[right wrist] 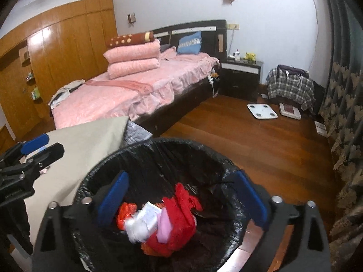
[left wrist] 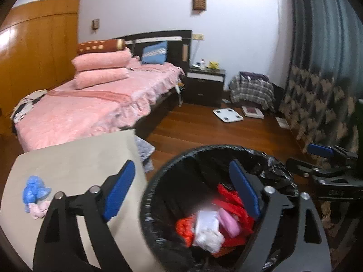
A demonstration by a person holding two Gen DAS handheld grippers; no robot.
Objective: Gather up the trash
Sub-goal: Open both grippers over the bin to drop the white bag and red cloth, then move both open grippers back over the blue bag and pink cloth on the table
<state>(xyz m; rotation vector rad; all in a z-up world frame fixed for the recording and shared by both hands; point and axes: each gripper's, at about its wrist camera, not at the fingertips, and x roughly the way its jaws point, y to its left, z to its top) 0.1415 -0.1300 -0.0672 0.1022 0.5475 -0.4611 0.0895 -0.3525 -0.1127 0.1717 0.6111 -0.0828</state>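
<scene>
Our right gripper (right wrist: 181, 201) hangs spread wide over the black-lined bin (right wrist: 158, 154), gripping nothing; red, white and pink trash (right wrist: 172, 222) lies below between its fingers. Our left gripper (left wrist: 181, 192), likewise released, straddles the bin's left rim.

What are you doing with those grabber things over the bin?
A person is tidying up trash with a grabber in each hand. Both the left gripper and the right gripper are open above the black-lined trash bin, holding nothing. Red, pink and white trash already lies inside. A crumpled blue piece is on the beige table beside the bin, not yet collected.
</scene>
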